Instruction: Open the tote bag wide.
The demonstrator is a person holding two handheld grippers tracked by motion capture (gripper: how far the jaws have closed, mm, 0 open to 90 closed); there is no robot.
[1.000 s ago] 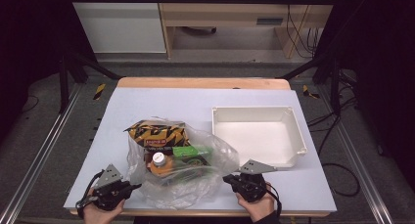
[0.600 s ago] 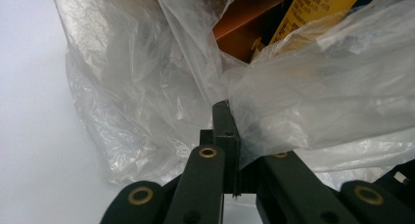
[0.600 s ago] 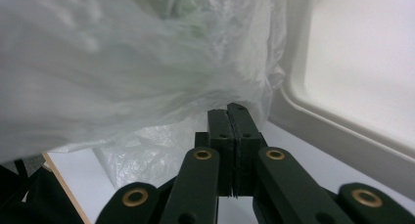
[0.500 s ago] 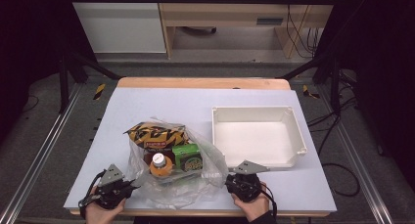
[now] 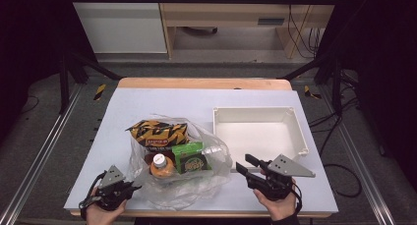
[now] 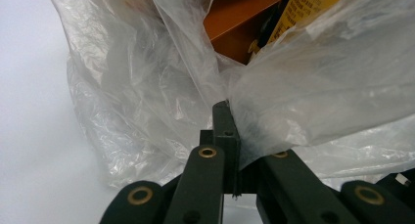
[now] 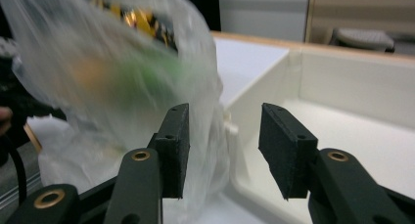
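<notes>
Right claw (image 5: 247,165) opened, lifted off bag (image 5: 196,185); bag just left.

No legible text on packages (image 5: 158,132)

Black tool (image 5: 253,167) (2 brass-riveted jaws), grey 3-cornered plate on top

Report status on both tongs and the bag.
Left tongs shut on plastic bag. Right tongs just opened, nothing between them. White tray beside bag; nothing blocking.
</notes>
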